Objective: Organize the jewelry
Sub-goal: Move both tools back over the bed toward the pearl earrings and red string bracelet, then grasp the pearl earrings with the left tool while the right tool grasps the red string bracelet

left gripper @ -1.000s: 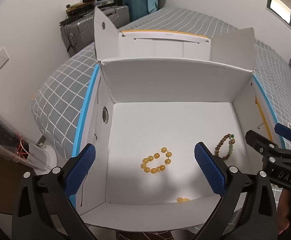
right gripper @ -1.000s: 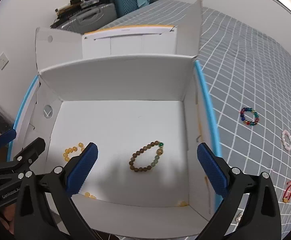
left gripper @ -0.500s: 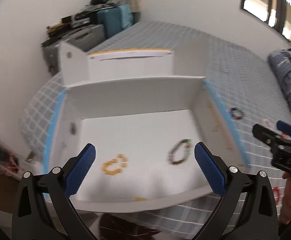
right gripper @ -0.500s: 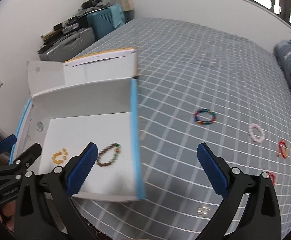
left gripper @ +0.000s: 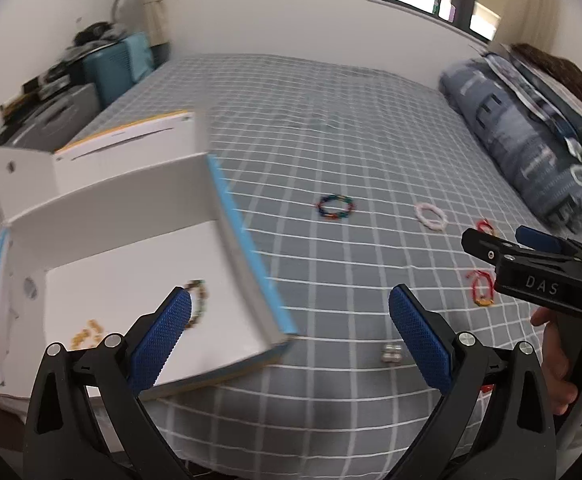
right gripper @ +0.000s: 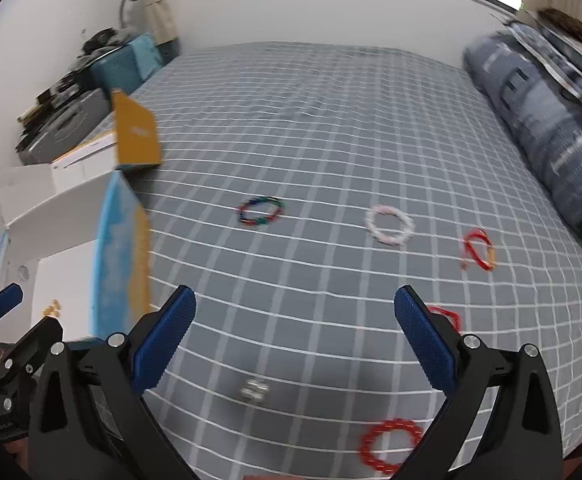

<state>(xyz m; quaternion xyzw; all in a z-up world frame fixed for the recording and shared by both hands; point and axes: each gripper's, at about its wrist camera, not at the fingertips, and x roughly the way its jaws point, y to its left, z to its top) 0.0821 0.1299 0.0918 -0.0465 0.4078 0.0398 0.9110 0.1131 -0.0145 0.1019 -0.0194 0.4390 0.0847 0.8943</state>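
My left gripper (left gripper: 289,330) is open and empty over the box's right front corner. My right gripper (right gripper: 295,334) is open and empty above the bedspread. The white box (left gripper: 227,208) holds a brown bead bracelet (left gripper: 199,298) and a yellow bead bracelet (left gripper: 87,330). On the bed lie a multicolour bracelet (right gripper: 261,212), a pink-white bracelet (right gripper: 389,224), a red cord bracelet (right gripper: 477,250), a red bead bracelet (right gripper: 389,444), another red piece (right gripper: 445,314) behind my right finger, and a small silver piece (right gripper: 254,389).
The grey checked bedspread (right gripper: 331,128) covers the bed. A folded blue quilt (right gripper: 543,128) lies along the right side. Suitcases (left gripper: 91,76) and clutter stand by the far left wall. The box's orange flap (right gripper: 137,136) stands up.
Both grippers have swung right, away from over the box interior, toward the bedspread where the loose bracelets lie. Both stayed open and empty.
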